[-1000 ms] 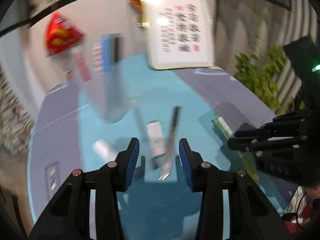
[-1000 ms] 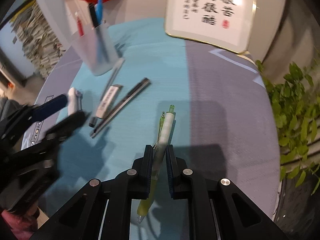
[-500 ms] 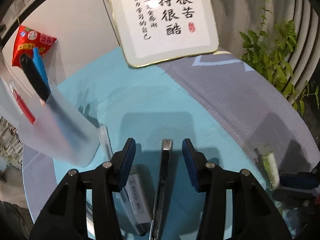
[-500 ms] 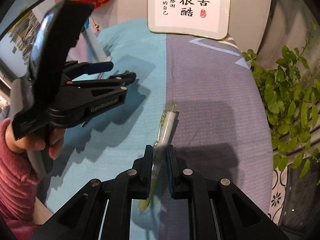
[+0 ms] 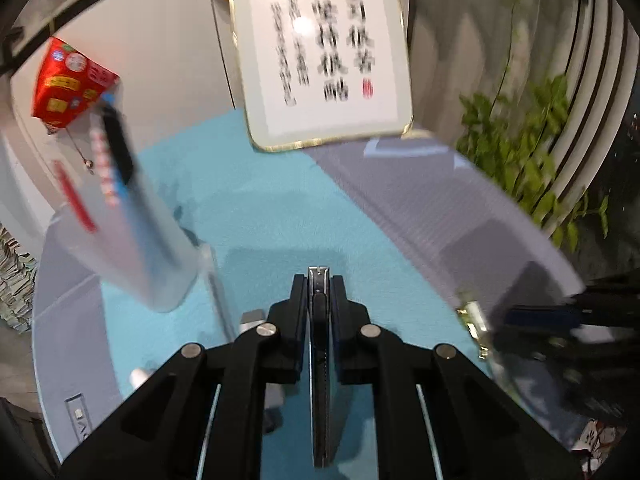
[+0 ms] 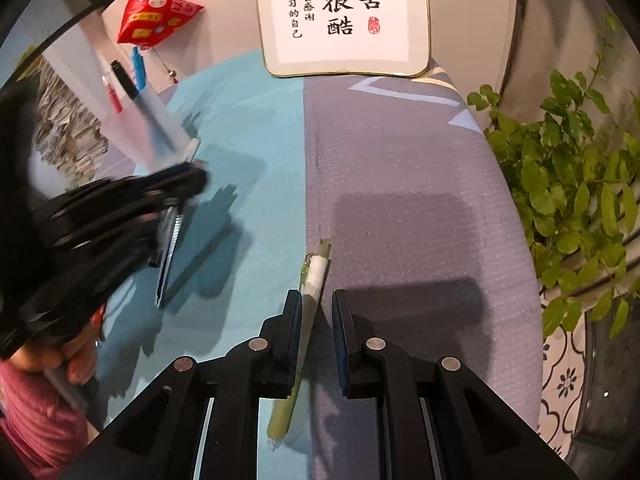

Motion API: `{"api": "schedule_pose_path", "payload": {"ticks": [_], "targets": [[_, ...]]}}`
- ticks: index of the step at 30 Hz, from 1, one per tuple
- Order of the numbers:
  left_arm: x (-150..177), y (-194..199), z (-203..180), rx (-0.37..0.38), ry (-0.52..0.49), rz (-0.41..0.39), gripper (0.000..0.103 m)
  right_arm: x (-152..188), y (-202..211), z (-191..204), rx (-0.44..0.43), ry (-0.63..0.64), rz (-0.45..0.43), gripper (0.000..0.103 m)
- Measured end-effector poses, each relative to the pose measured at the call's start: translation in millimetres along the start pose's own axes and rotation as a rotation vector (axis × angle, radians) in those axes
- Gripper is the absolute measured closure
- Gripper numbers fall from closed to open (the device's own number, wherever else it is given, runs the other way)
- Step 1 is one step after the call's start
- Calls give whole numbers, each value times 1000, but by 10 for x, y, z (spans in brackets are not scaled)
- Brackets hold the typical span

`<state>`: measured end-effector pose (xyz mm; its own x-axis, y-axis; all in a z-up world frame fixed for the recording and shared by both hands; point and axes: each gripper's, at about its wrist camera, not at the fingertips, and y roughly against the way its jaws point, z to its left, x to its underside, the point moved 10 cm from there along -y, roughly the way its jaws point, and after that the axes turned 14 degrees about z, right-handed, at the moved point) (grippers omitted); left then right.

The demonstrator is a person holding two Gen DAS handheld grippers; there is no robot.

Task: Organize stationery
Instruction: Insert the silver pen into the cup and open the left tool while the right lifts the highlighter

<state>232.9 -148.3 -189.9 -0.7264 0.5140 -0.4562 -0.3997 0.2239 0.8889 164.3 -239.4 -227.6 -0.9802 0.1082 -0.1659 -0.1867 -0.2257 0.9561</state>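
My left gripper (image 5: 319, 289) is shut on a black utility knife (image 5: 319, 360) and holds it above the teal mat; it also shows in the right wrist view (image 6: 170, 240). A frosted pen cup (image 5: 132, 240) with several pens stands left of it, also in the right wrist view (image 6: 146, 128). My right gripper (image 6: 316, 312) is open around a green and white pen (image 6: 314, 276) that lies on the table between its fingers.
A framed calligraphy sign (image 6: 346, 16) stands at the table's back edge. A red packet (image 5: 68, 84) hangs at the back left. A leafy plant (image 6: 572, 208) is beyond the table's right edge. More stationery (image 5: 218, 292) lies by the cup.
My left gripper has shut on the utility knife and lifted it off the mat. My right gripper has opened, and the green pen now lies on the table.
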Motion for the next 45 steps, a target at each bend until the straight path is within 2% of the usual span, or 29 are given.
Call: {"api": "schedule_pose_path", "payload": {"ticks": [5,7,10,11,12,14,19,23,26,32,34,45], "targets": [[47,458,73,23,23,-97,94,-62,-81,81,-8,-3,29,87],[60,570,102,24,29,-123,94,-96,-133,125,-6,4,45,80],[78,777,179,21,44,-167,94,-127,-196,147,5,6,61,79],[77,841,201,28,49,-181,94,-128,-194,166,16,19,65,79],[86,902,223,32,52,-192,94,-126,-193,183,18,27,69,87],[95,1023,268,27,61,-217,94,-116,-194,221,-3,34,72,89],[28,1298,498,5,93,-277,94,-133,12,313,-27,46,1,89],[-123,1499,811,-51,150,-322,94,-157,282,413,-31,73,-74,89],[-262,1599,992,-62,184,-346,94,-151,412,503,-36,91,-109,89],[-491,1638,1244,-91,232,-385,94,-137,581,626,-33,114,-157,89],[-541,1551,1335,-96,258,-378,94,-150,654,649,-29,121,-176,93],[-578,1105,1510,-67,331,-322,94,-184,851,739,-14,145,-223,93]]}}
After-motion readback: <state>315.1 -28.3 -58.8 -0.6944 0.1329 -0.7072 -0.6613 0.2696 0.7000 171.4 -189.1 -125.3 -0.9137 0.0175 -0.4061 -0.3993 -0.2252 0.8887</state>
